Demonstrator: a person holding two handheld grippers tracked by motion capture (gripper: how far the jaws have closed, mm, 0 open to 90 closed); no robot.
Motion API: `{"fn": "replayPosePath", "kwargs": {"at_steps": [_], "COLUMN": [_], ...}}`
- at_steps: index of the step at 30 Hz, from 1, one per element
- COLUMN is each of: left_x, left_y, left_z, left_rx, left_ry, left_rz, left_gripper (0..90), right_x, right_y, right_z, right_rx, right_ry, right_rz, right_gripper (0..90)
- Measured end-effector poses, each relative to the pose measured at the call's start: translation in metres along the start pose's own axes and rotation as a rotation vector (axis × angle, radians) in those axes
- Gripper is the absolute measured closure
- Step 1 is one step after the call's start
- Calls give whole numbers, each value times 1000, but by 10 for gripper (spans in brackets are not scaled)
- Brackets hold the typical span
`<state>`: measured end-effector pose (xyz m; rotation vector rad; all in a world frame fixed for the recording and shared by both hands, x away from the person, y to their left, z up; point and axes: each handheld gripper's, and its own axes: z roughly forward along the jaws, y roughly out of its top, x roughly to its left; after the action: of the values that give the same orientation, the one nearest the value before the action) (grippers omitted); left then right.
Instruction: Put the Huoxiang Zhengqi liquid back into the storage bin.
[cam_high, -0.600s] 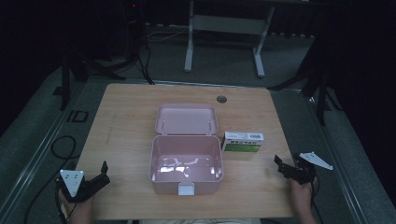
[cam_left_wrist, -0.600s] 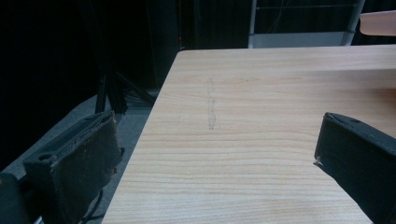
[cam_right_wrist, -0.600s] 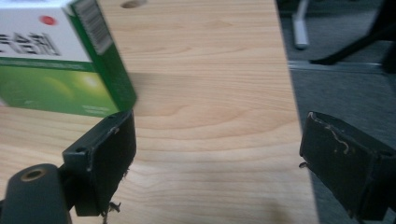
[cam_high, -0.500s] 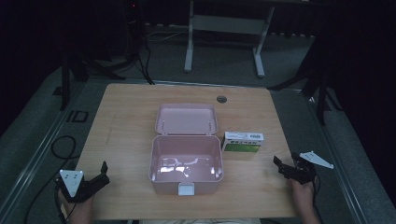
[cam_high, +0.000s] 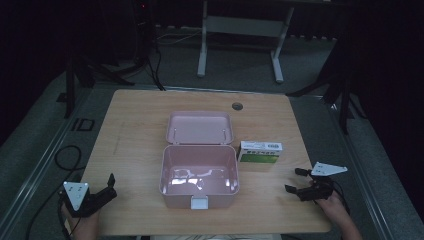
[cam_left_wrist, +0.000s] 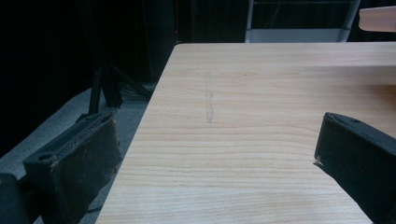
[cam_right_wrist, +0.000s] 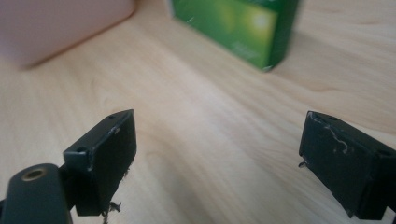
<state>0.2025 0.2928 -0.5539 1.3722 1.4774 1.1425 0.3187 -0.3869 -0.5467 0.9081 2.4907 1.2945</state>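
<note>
Dark room surrounds a pale wooden table (cam_high: 135, 135). Centred on it sits an open pink box (cam_high: 199, 175); a green carton (cam_high: 260, 152) lies just beside it. Near that carton, the right gripper (cam_high: 295, 181) hovers, jaws spread, nothing between.

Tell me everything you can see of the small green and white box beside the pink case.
The box is a small flat carton, cardboard by the look of it, with a white top bearing small print too fine to read and a green front side. It looks shut and undamaged. It lies flat on the wooden table, close beside the open pink case on its right; whether they touch I cannot tell. Nothing else touches it. In the right gripper view its green side sits ahead of the open right claw, well clear of it.
</note>
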Motion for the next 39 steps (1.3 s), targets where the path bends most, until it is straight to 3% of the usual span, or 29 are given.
{"fn": "replayPosePath", "kwargs": {"at_steps": [7, 12, 21, 26, 29, 36, 39], "left_x": [1, 0, 1, 2, 2, 2, 2], "left_y": [0, -1, -1, -1, -1, -1, -1], "left_z": [1, 1, 1, 0, 0, -1, -1], "left_rx": [0, -2, -6, -6, -11, -12, -11], "left_ry": [-6, -20, -24, -26, -24, -27, -28], "left_rz": [2, 7, 7, 7, 2, 5, 8], "left_gripper": [2, 2, 2, 2, 2, 2, 2], "right_x": [9, 17, 30, 37, 42, 52, 53], "right_y": [15, 23, 40, 51, 57, 67, 72], "right_z": [15, 21, 23, 25, 27, 33, 36], "right_rx": [218, 338, 567, 644, 698, 786, 798], "right_ry": [102, 113, 87, 95, 130, 136, 147], "right_rz": [-124, -225, -340, -380, -389, -480, -469], "right_gripper": [108, 108, 108, 107, 107, 107, 107]}}
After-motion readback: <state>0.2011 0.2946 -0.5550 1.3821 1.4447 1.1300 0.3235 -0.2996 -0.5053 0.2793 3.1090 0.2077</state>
